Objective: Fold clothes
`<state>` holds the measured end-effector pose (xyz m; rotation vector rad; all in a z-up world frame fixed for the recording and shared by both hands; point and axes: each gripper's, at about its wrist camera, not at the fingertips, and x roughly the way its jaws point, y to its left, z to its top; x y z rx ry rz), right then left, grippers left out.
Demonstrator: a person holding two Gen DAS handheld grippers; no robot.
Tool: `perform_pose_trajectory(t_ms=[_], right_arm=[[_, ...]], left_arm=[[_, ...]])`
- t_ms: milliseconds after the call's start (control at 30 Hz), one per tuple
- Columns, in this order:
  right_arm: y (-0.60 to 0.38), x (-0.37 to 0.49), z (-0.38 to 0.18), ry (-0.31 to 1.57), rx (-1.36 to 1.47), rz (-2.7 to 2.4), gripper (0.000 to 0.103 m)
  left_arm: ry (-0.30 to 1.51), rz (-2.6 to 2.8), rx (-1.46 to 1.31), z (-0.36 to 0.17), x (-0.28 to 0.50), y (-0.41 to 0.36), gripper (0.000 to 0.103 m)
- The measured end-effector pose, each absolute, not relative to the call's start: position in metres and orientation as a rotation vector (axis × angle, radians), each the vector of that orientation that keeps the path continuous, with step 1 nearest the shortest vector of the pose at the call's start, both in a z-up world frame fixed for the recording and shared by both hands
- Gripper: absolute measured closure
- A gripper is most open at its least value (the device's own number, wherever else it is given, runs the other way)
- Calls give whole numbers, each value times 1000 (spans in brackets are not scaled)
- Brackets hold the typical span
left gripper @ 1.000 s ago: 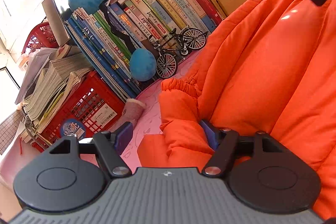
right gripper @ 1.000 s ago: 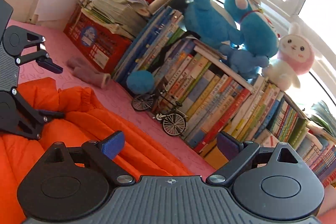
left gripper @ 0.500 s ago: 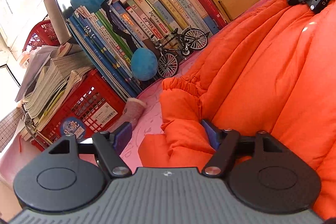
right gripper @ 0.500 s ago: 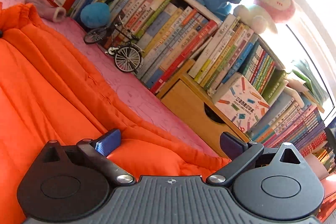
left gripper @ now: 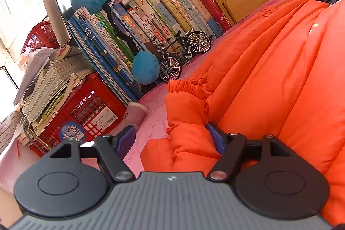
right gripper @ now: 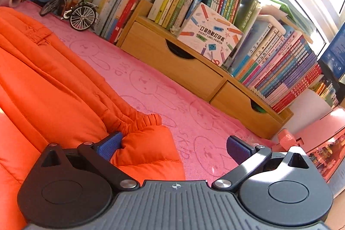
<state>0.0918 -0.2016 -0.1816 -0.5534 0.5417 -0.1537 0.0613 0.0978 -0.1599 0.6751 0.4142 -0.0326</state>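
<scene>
Orange garment: puffy quilted jacket (left gripper: 269, 61) lay spread on pink rabbit-print mat (right gripper: 163, 87), beside books (left gripper: 163, 14).
Left gripper (left gripper: 170, 135): jaws wide, elastic cuff end between them, not pinched.
Right gripper (right gripper: 174, 143): jaws wide, other cuff (right gripper: 146, 143) against left pad.
Stage: unclear, could be smoothing or mid-fold.
Tip: pinch near gathered elastic; slick padded shell likely slips.
Texture: soft, bulky, ridged seams.

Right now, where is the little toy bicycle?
In the left wrist view the toy bicycle stands on the pink mat, against the row of books, between the blue plush ball and the orange jacket.
</scene>
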Motion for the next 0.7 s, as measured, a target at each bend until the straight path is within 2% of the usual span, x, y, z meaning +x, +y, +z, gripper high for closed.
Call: perform_pose_trajectory(t_ms=[200,367,500,600,700], right_arm=[[-203,93,-180,543,-527,-169,1],[-204,94,-180,549,-508,-171,1],[-205,95,-180,550,-500,-171,1],[-205,95,-180,550,-495,-171,1],[-205,95,-180,551,-490,-171,1]], left_arm=[[341,20,694,-112,59,79,24],[249,-31,744,-73,52,56,24],[247,-151,678,-66,61,34,19],[303,-109,760,-94,94,24,19],[491,-7,801,-130,129,41,20]])
